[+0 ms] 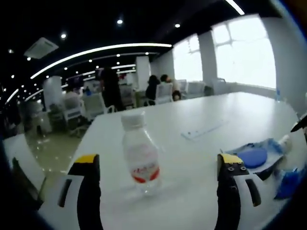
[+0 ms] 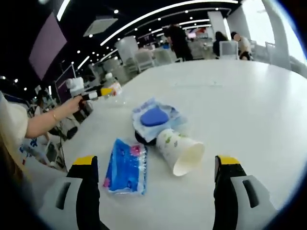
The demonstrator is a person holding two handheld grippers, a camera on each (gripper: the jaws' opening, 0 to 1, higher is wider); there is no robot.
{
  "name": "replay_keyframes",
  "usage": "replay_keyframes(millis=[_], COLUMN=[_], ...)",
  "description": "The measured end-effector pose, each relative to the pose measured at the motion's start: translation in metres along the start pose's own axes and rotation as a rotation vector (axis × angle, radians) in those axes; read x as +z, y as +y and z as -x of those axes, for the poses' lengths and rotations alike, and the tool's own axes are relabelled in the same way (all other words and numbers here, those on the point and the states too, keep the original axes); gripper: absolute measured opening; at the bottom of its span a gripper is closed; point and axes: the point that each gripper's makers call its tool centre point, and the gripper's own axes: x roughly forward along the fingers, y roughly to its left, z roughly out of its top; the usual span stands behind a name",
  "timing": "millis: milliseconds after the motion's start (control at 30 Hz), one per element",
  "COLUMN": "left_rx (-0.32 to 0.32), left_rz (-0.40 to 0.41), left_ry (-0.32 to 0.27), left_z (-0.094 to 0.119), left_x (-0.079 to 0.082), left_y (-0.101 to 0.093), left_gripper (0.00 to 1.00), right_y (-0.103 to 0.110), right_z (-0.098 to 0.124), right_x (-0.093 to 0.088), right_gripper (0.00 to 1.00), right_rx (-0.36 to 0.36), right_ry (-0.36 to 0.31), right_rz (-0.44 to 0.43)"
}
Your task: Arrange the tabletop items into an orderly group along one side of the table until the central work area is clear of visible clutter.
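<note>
Both tools [image 1: 158, 191] [image 2: 156, 191] gape over a white table [image 2: 249, 110] in a lit office.

Between the left tongs [image 1: 158, 167] only the upright bottle [image 1: 139, 153] stands in the way. Ahead of the right tongs [image 2: 156, 167], a tipped paper cup [image 2: 180, 149], blue packet [image 2: 125, 166] and blue pouch [image 2: 154, 116] crowd the bench [image 2: 249, 100]; beyond them its surface is open.

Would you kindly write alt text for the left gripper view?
A small clear water bottle stands upright on a white table between the open left gripper jaws. To the right lies a blue item in clear wrapping.
</note>
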Motion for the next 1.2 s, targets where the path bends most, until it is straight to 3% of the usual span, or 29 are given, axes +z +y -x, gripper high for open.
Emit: replay_keyframes(millis=[333,500,767,900,1200], left_rx=[-0.081,-0.127,-0.208,-0.239,-0.323], left_rz=[-0.005,-0.006,-0.015,0.015,0.038], left_ry=[0.026,0.031,0.061,0.043,0.040], left_z=[0.024,0.042,0.072,0.082,0.106], left_x=[-0.002,-0.003,-0.014,-0.012,-0.013], left_y=[-0.027,-0.047,-0.080,-0.091,-0.126], left_gripper=[0.99,0.99,0.99,0.99,0.99], right_y=[-0.005,-0.015,-0.020,-0.019,-0.021], right_z=[-0.008,-0.015,-0.028,-0.030,-0.037], right_x=[0.006,0.004,-0.005,-0.008,-0.011], right_gripper=[0.87,0.79,0.61,0.56,0.36], right_rx=[0.037,0.027,0.033,0.037,0.028], right_ry=[-0.021,-0.017,-0.001,0.004,0.011], right_rz=[-0.001,-0.045,-0.082,-0.094,-0.070])
